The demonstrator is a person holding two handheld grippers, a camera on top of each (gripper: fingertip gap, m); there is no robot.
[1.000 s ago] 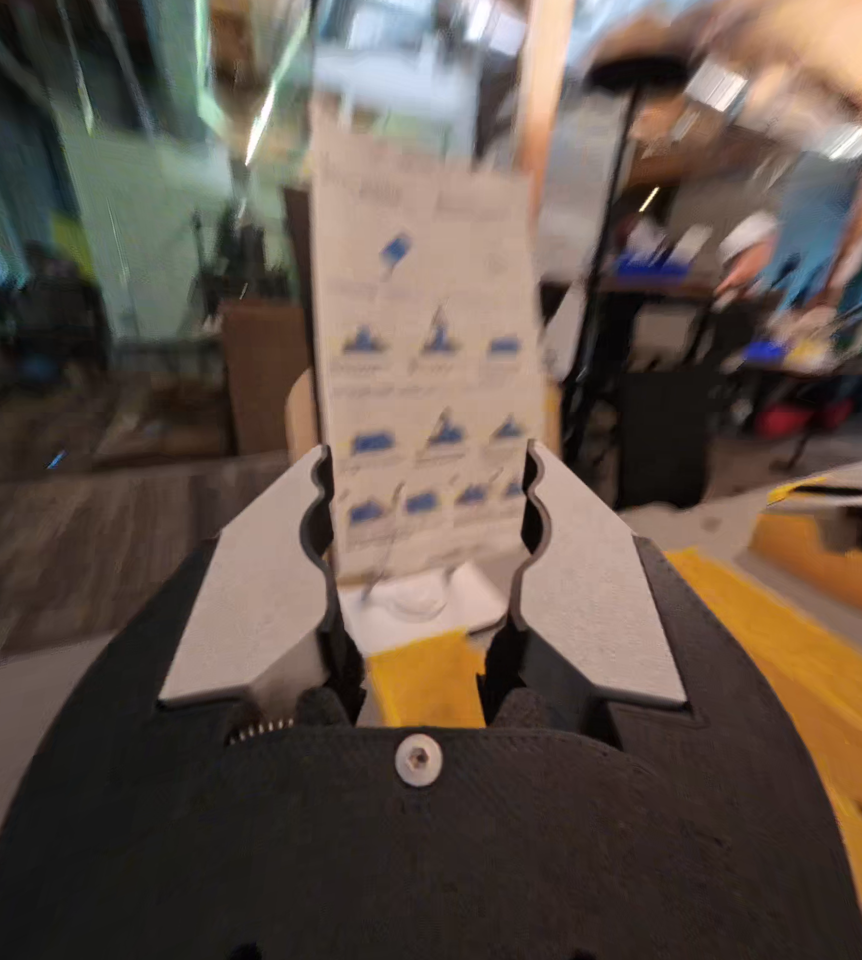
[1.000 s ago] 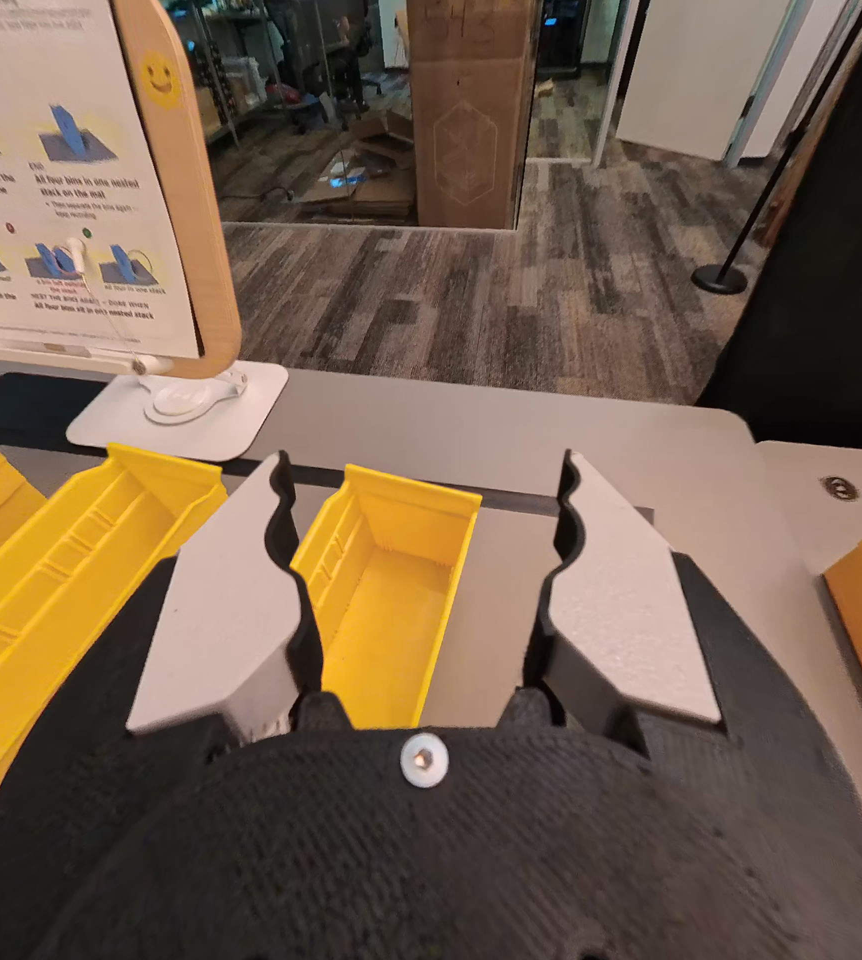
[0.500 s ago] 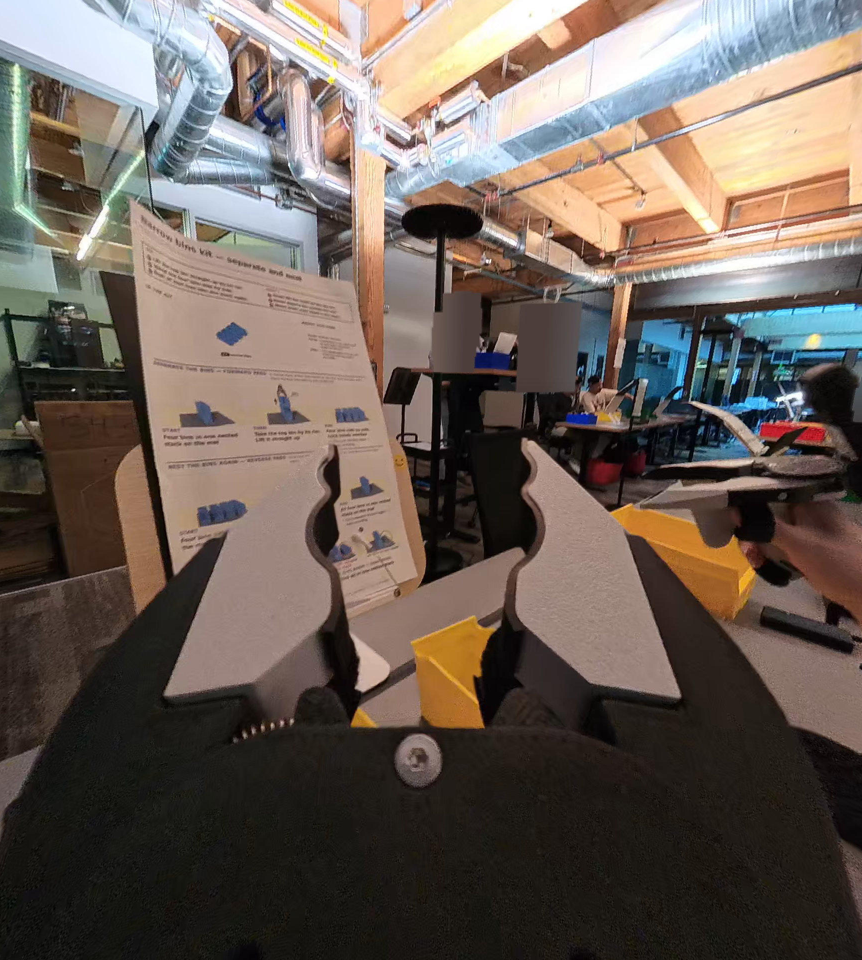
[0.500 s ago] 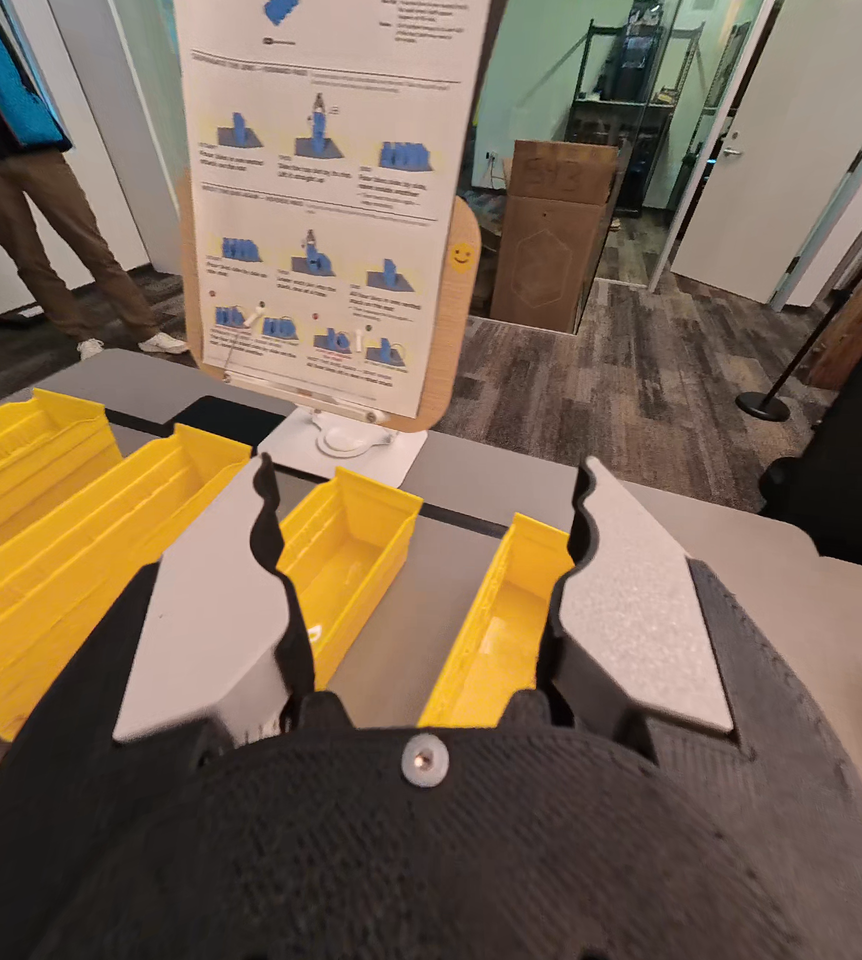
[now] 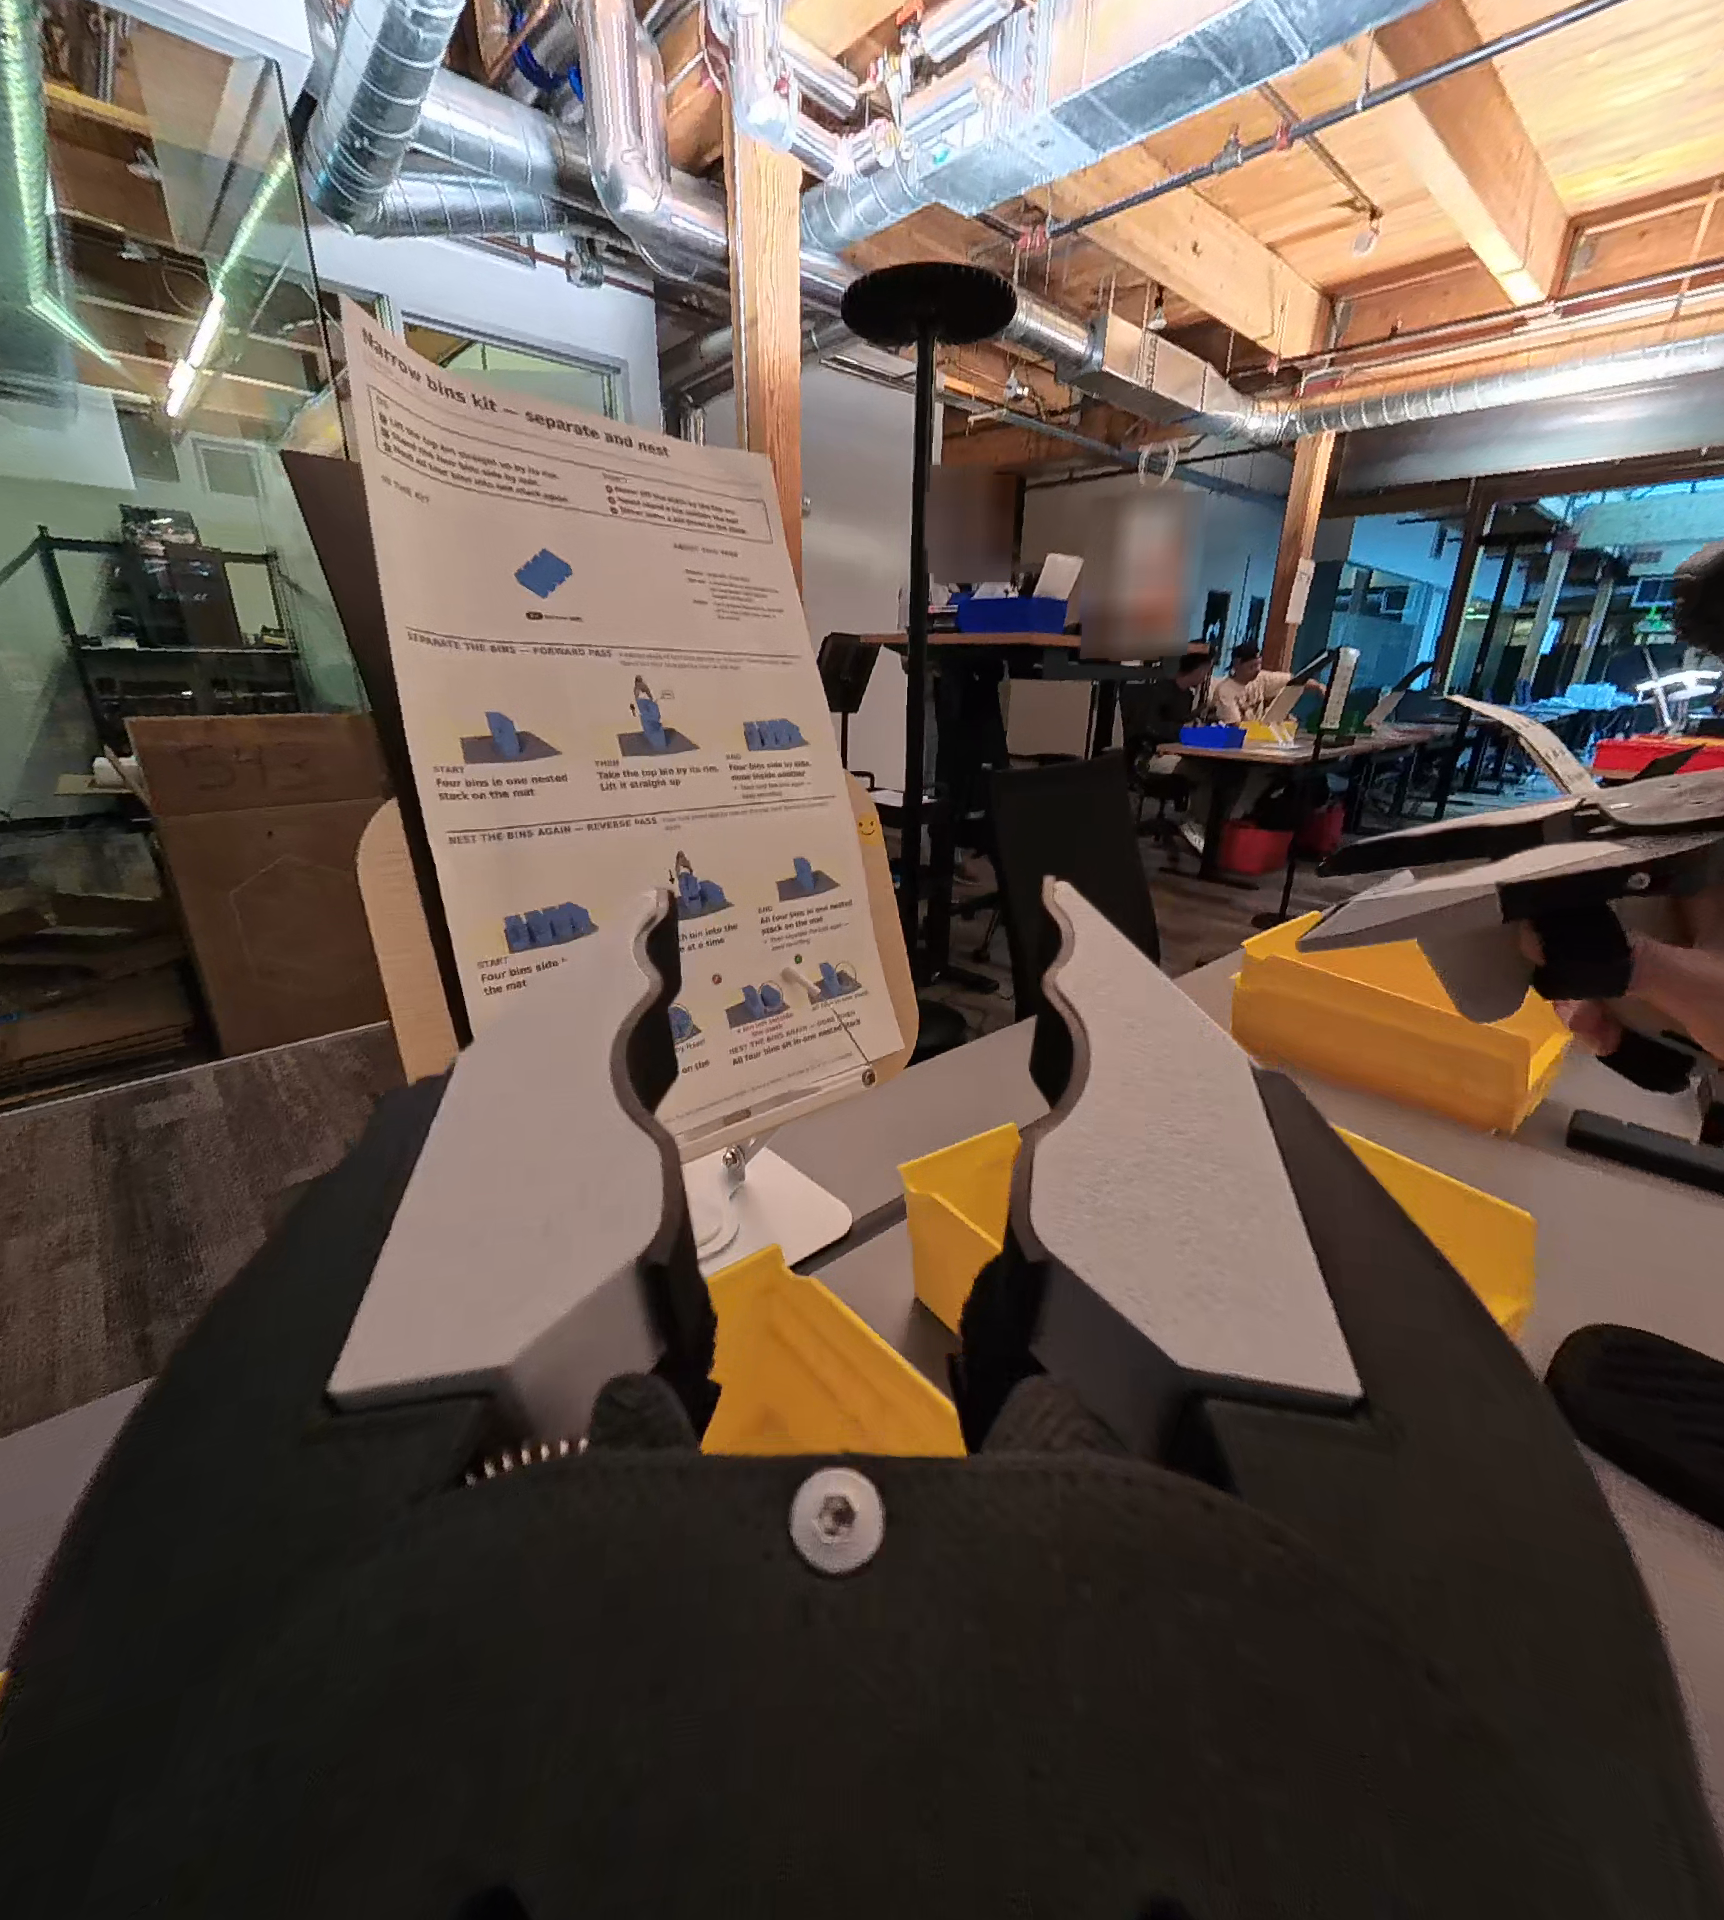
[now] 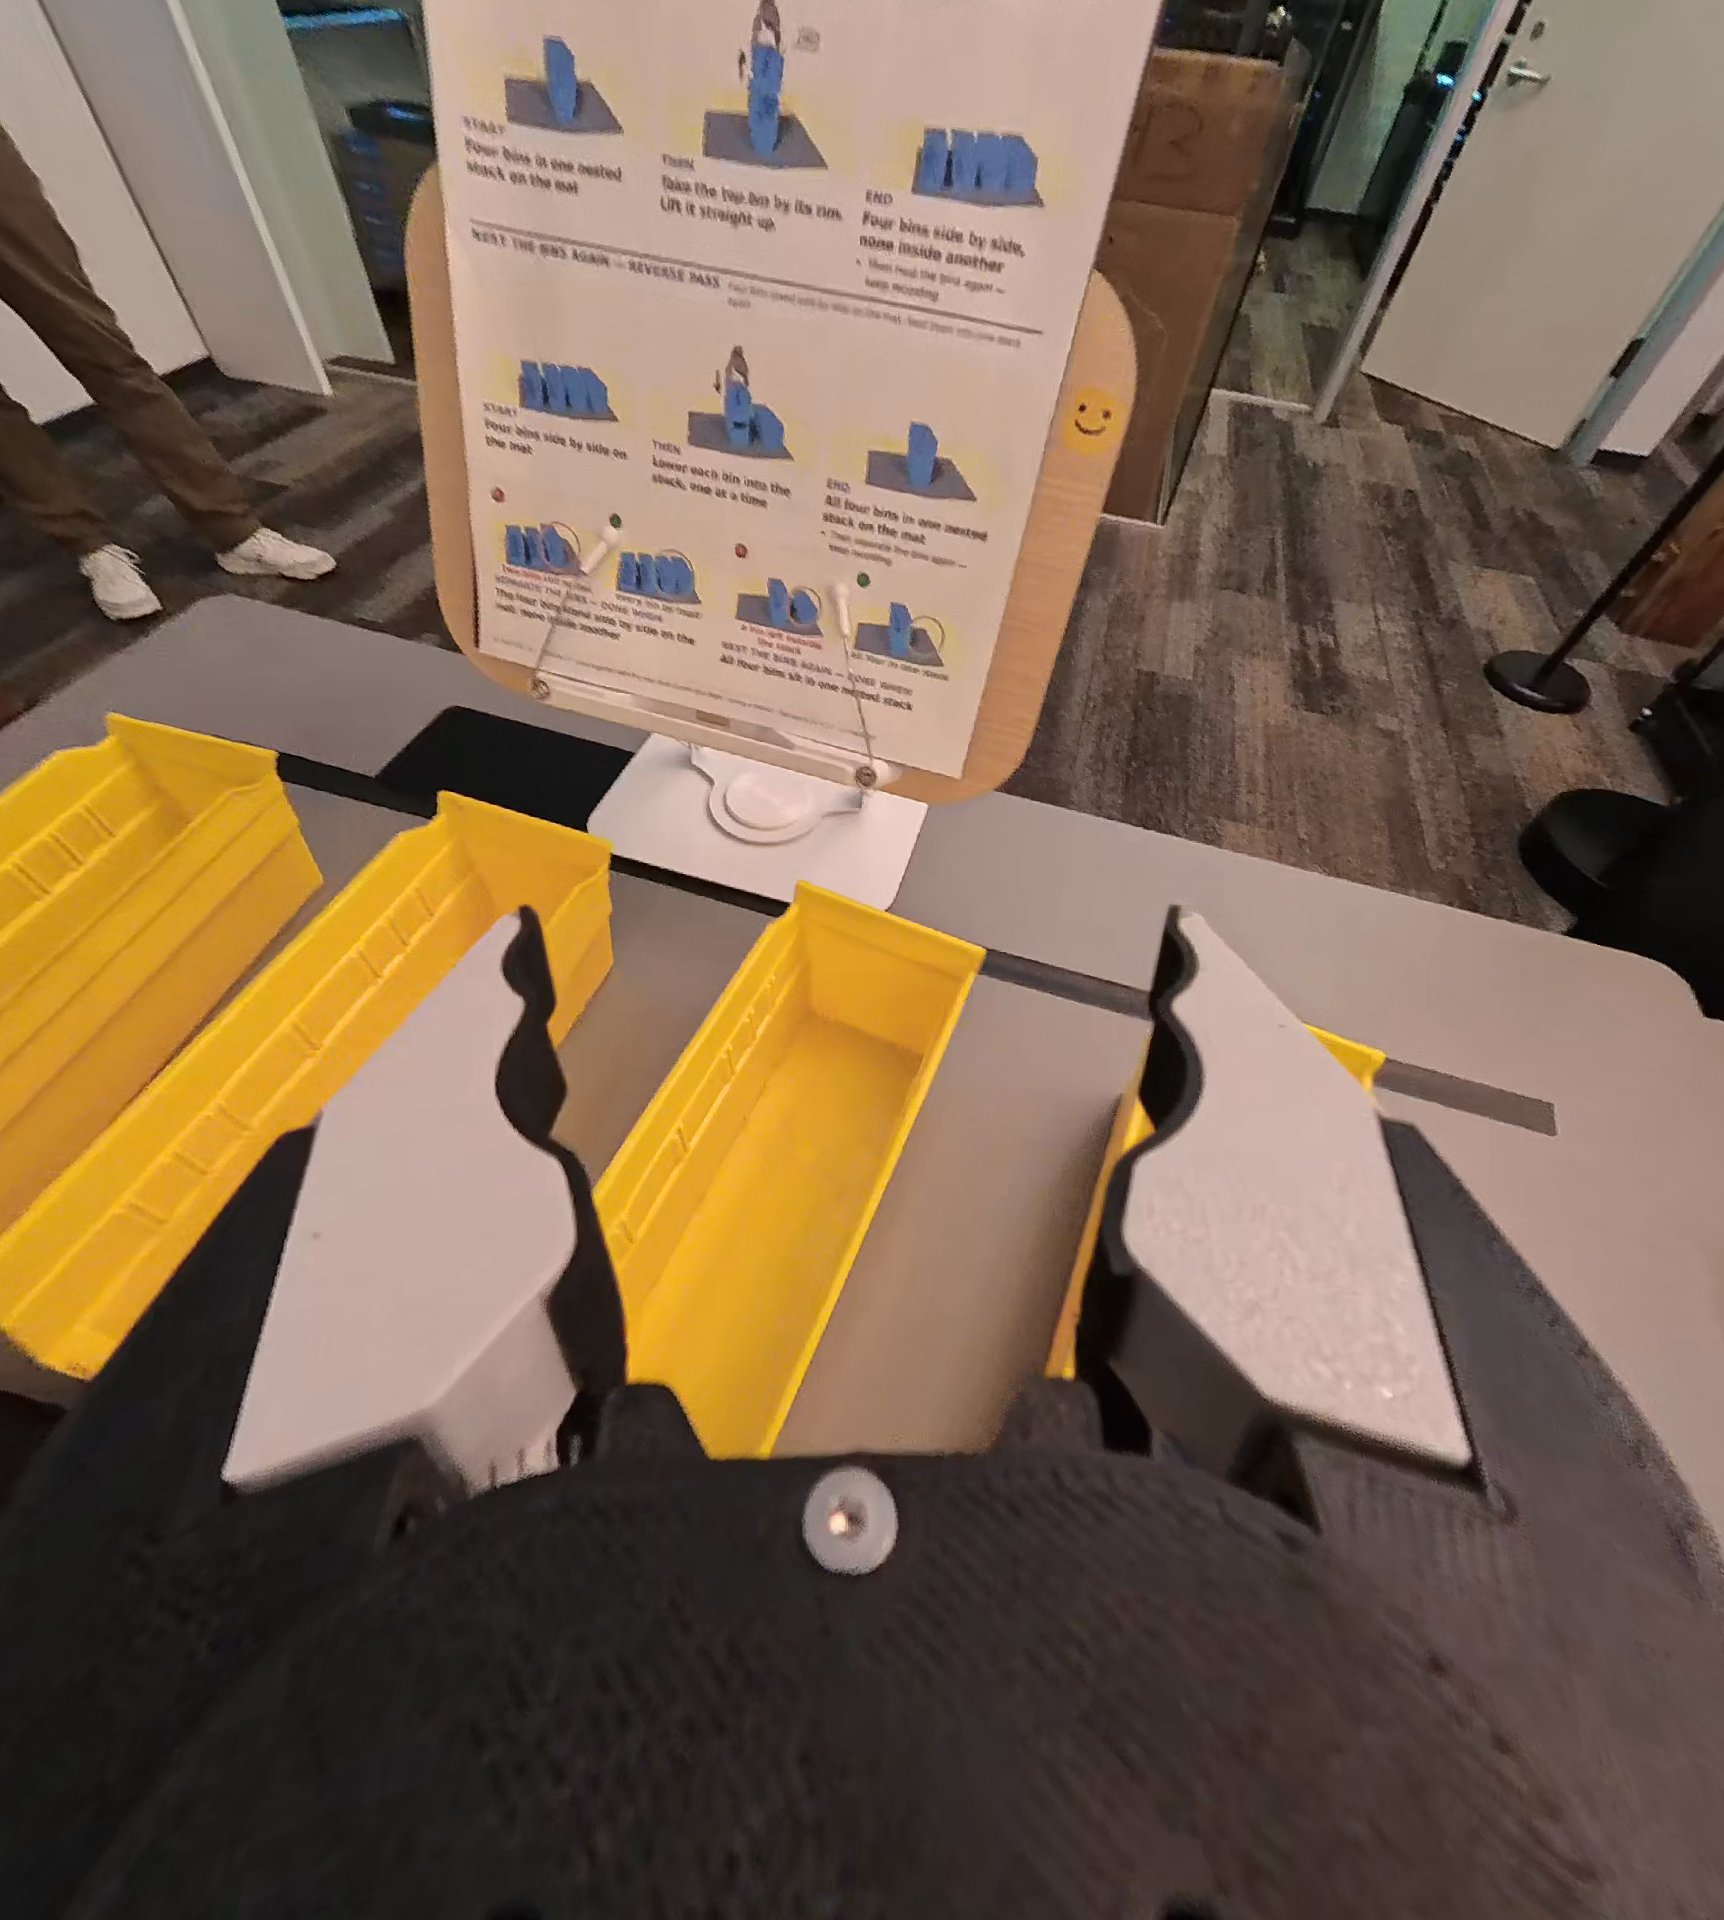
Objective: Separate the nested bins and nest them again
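Since the earlier frames both grippers have risen and pulled back from the bins, and the right one has spread its fingers wider. Across the table (image 6: 1201,914), left to right, four yellow bins stand side by side, none inside another: the far-left bin (image 6: 58,914), the second bin (image 6: 338,1049), the third bin (image 6: 785,1122) and a fourth bin (image 6: 1346,1049) mostly hidden behind the right finger. The left gripper (image 5: 853,935) hangs above the table with fingers spread and empty; the right gripper (image 6: 847,956) is spread wide, empty, over the third bin. Behind stands the instruction sheet (image 6: 764,343). Separation looks complete; nesting comes next, which calls for pinching one bin's rim and lowering it into a neighbour.
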